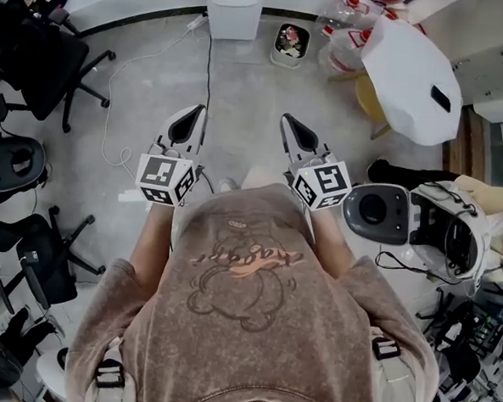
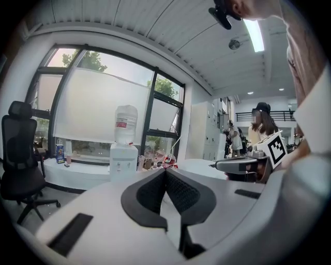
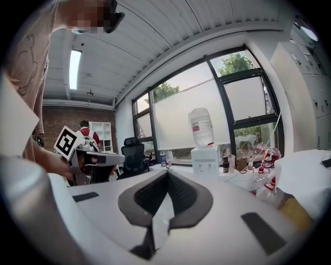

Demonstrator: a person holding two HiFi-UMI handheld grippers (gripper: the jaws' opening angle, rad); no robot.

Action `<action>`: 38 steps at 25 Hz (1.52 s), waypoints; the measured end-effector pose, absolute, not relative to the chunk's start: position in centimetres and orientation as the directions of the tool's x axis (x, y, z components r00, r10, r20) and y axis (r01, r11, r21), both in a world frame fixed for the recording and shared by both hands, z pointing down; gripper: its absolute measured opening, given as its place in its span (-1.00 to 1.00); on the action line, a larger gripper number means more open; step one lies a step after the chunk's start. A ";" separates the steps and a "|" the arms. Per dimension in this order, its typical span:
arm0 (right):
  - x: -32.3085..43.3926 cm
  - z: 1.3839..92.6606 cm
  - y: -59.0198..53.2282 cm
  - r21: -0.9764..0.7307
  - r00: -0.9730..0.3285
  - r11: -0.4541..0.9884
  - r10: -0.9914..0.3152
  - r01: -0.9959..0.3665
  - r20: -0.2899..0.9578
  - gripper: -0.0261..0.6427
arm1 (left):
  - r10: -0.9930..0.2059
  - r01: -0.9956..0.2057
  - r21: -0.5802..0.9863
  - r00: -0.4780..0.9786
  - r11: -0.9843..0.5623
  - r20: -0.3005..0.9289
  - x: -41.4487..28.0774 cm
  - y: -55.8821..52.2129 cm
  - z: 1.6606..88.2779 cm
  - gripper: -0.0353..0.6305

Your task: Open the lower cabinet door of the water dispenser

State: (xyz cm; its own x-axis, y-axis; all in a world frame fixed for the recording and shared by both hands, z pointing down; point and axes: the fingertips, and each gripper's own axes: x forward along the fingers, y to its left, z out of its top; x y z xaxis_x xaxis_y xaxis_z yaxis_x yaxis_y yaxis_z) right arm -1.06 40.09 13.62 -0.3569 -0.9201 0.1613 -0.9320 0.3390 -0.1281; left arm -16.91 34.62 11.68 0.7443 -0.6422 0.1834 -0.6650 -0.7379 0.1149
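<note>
One water dispenser (image 1: 235,10) with one bottle (image 2: 125,123) on top stands on the white surface (image 1: 145,2) below the window (image 2: 93,103), well ahead of me; its lower door is too far off to make out; my left tongs (image 1: 197,114) and right tongs (image 1: 286,121) are both pressed together, pinching nothing, side by side above the floor (image 1: 242,85).

Grey floor (image 1: 249,94) bears office chair (image 1: 35,55) and black cable (image 1: 210,66).
</note>
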 end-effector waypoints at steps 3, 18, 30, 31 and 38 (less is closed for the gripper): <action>-1.2 14.0 39.9 -0.130 -0.349 0.330 -0.921 -0.935 0.171 -0.90 | -0.636 -0.659 0.141 0.751 -0.739 0.176 -17.0 34.3 11.8 -0.86; 1.8 14.7 29.9 -0.166 -0.371 0.345 -0.914 -0.924 0.166 -0.90 | -0.642 -0.665 0.158 0.746 -0.730 0.175 -13.5 24.3 11.5 -0.86; 7.7 14.7 19.2 -0.189 -0.422 0.391 -0.892 -0.901 0.164 -0.90 | -0.668 -0.697 0.167 0.717 -0.697 0.202 -8.0 14.5 11.3 -0.86; 8.4 14.7 18.3 -0.190 -0.428 0.397 -0.889 -0.898 0.164 -0.90 | -0.673 -0.703 0.169 0.711 -0.691 0.202 -7.4 13.6 11.3 -0.86; 11.7 15.0 13.9 -0.220 -0.478 0.441 -0.865 -0.870 0.153 -0.90 | -0.714 -0.739 0.164 0.674 -0.653 0.192 -4.1 9.4 11.0 -0.86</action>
State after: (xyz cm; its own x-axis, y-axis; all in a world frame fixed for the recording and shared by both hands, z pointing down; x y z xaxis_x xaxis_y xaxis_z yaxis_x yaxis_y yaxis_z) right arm 11.73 13.92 15.04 -0.4775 -0.8652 0.1533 -0.8700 0.4412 -0.2199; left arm -4.10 9.36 11.01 0.6737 -0.7137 0.1918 -0.7390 -0.6534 0.1641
